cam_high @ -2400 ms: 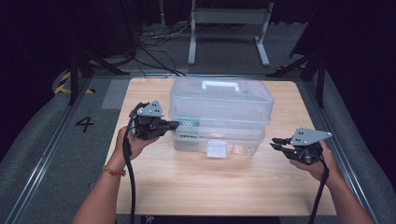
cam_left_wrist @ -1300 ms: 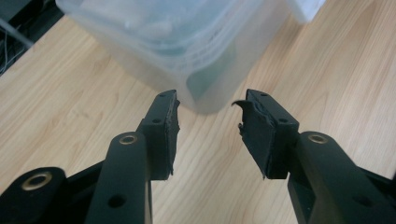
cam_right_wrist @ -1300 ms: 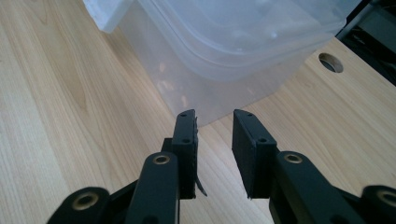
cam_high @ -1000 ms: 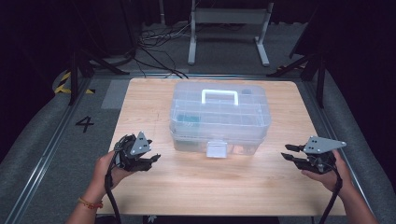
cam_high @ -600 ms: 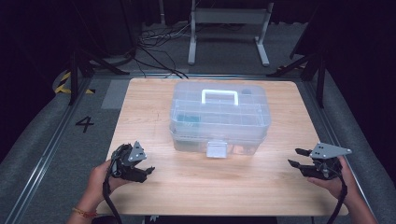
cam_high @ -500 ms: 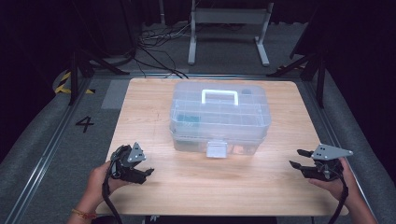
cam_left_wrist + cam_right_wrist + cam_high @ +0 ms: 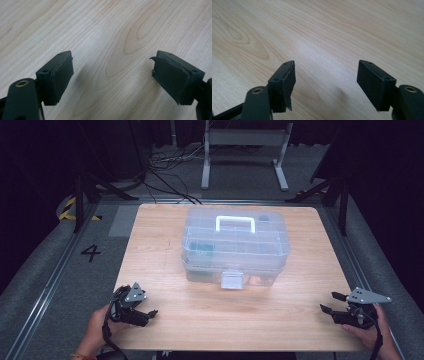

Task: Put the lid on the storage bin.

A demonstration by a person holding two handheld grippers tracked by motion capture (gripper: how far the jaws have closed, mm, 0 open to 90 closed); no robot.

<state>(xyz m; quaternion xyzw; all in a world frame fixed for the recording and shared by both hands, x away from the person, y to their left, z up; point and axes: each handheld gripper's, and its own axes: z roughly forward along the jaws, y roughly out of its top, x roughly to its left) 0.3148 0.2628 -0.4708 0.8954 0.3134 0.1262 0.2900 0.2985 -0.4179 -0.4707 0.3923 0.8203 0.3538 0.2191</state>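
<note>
A clear plastic organiser box [image 7: 235,247] with a white handle and a front latch stands closed in the middle of the wooden table [image 7: 165,227]. My left gripper [image 7: 148,314] rests low at the table's front left corner, well away from the box, jaws wide apart. In the left gripper view the left gripper [image 7: 112,77] holds nothing, with bare wood between the pads. My right gripper [image 7: 331,302] sits at the front right corner, also open. In the right gripper view the right gripper [image 7: 325,82] has wood grain between its pads.
The table's front edge runs just below both grippers. Grey carpet with a floor mark "4" [image 7: 90,252] lies to the left. A metal stand [image 7: 242,150] and cables sit behind the table on the floor.
Both grippers drew back from the box's sides toward the front corners of the table and sank lower. The box stays where it was.
</note>
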